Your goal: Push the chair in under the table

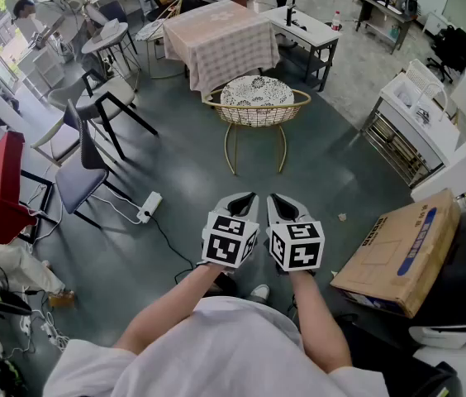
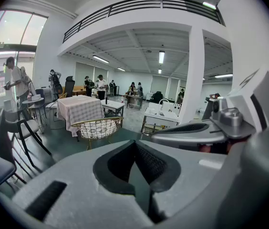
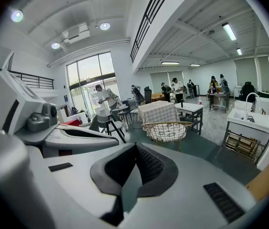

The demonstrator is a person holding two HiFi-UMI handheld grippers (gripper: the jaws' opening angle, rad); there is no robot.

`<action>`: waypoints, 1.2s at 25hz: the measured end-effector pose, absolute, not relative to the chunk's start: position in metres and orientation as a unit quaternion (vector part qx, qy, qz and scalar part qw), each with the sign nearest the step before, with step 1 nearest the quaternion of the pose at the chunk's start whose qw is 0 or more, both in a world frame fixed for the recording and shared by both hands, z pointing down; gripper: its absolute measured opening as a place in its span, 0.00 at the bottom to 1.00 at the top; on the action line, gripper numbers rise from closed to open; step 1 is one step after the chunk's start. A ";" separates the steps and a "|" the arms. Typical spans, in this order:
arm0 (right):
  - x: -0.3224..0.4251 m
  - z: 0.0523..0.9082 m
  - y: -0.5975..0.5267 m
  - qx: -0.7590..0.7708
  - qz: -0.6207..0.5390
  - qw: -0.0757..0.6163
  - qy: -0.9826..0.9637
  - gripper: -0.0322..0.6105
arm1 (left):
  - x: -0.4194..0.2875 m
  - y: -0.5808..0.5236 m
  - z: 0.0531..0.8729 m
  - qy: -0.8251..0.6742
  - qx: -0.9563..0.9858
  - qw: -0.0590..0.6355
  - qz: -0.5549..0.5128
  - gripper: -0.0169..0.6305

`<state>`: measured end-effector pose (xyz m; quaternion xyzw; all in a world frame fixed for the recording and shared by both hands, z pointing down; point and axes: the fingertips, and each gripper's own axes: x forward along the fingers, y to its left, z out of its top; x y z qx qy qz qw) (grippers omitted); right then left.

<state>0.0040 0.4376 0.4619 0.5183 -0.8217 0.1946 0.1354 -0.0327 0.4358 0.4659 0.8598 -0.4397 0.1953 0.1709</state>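
Both sets of jaws clenched empty: left gripper [image 1: 244, 198] and right gripper [image 1: 277, 200] side by side, well apart from gold wire chair [image 1: 257, 102], just before checked-cloth table [image 1: 221, 33]. Looks light, stiff, thin-legged; best pushed at the rim, gently, lest tipped.

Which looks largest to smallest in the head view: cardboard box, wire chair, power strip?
1. cardboard box, though it sits nearer the camera, so its lead is unsure
2. wire chair
3. power strip, clearly smallest

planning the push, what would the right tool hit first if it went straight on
Probably the wire chair, straight ahead of the right tool; only floor lies between, and the downward tilt might meet that first.
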 end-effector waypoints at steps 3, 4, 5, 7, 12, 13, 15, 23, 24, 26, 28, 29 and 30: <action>0.008 0.463 0.438 0.518 0.192 0.138 -0.822 0.05 | -0.028 0.436 0.467 -0.439 0.860 0.169 0.196 0.03; 0.009 0.463 0.438 0.517 0.191 0.137 -0.823 0.05 | -0.026 0.436 0.466 -0.440 0.860 0.169 0.196 0.03; 0.010 0.462 0.438 0.515 0.190 0.135 -0.825 0.05 | -0.024 0.436 0.466 -0.440 0.860 0.168 0.197 0.03; 0.012 0.461 0.438 0.511 0.191 0.131 -0.828 0.05 | -0.021 0.435 0.466 -0.441 0.859 0.169 0.199 0.03; 0.021 0.469 0.436 0.507 0.197 0.137 -0.828 0.05 | -0.012 0.433 0.473 -0.442 0.856 0.173 0.204 0.03; 0.023 0.472 0.434 0.507 0.198 0.138 -0.828 0.05 | -0.010 0.430 0.474 -0.443 0.856 0.174 0.205 0.03; 0.027 0.474 0.427 0.507 0.199 0.139 -0.827 0.05 | -0.009 0.423 0.477 -0.444 0.855 0.174 0.205 0.03; 0.034 0.487 0.393 0.505 0.206 0.155 -0.824 0.05 | -0.003 0.382 0.489 -0.439 0.854 0.185 0.208 0.03; 0.036 0.489 0.386 0.506 0.206 0.157 -0.823 0.06 | -0.002 0.375 0.491 -0.437 0.855 0.186 0.209 0.03; 0.037 0.492 0.370 0.508 0.205 0.159 -0.821 0.06 | -0.001 0.357 0.494 -0.435 0.855 0.187 0.210 0.03; 0.037 0.496 0.352 0.509 0.207 0.163 -0.819 0.06 | -0.003 0.339 0.497 -0.434 0.855 0.188 0.212 0.03; 0.036 0.499 0.343 0.508 0.209 0.166 -0.819 0.06 | -0.005 0.330 0.499 -0.433 0.855 0.188 0.213 0.03; 0.034 0.501 0.334 0.507 0.210 0.170 -0.818 0.06 | -0.007 0.320 0.501 -0.433 0.855 0.190 0.214 0.03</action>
